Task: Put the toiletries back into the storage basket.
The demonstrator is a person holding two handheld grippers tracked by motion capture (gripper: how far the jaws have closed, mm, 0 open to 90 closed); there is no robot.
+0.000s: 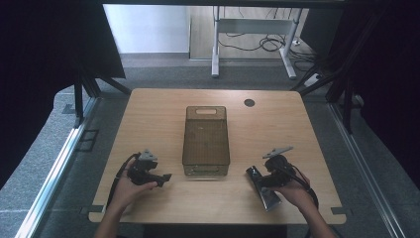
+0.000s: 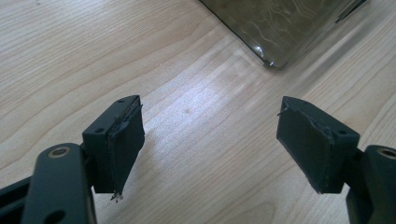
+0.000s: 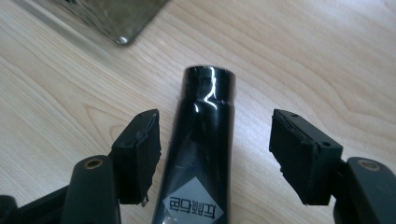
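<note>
1. Right gripper (image 3: 212,140) jaws wide, black tube (image 3: 201,154) lying loose between them near the tabletop's (image 1: 148,114) front right corner; tube's tail cut off.
2. Left gripper (image 2: 210,140) wide, empty.
3. Tinted bin (image 1: 206,141) centre.

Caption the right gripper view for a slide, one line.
Right gripper open above a black tube lying on the wooden table, a corner of the clear bin beyond.

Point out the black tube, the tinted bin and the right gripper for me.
black tube (image 3: 203,140), right gripper view, mid body.
tinted bin (image 1: 206,171), high view, near wall.
right gripper (image 3: 215,154), right gripper view, midway between its open fingertips.
</note>
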